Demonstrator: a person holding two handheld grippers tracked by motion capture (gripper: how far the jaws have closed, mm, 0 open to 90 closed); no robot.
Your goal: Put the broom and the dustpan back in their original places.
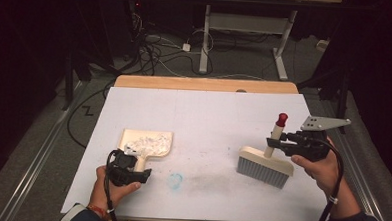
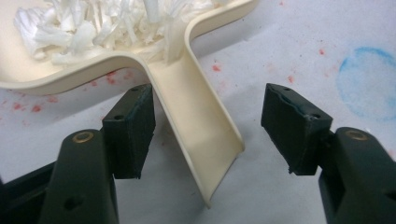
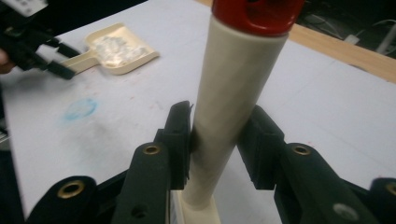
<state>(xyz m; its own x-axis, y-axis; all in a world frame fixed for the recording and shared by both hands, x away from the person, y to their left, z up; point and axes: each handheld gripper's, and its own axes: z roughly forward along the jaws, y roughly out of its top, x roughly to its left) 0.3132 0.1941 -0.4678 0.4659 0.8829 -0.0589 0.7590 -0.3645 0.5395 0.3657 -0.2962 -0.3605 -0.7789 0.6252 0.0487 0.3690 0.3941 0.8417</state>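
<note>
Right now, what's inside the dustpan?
A heap of white shredded scraps fills the dustpan tray, with a few spilling toward the handle. The tray floor under the heap is covered. The left claw is open around the handle.

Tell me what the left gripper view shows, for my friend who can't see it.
A cream dustpan full of white paper shreds lies on a white table, its handle between the open jaws of the left hand-held gripper. A blue smudge is nearby.

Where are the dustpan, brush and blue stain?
dustpan [image 1: 133,137]: high view, bare left part of the pan.
brush [image 1: 262,161]: high view, cream back above the grey bristles.
blue stain [image 2: 369,79]: left gripper view, middle of the stain on the table cover.
</note>
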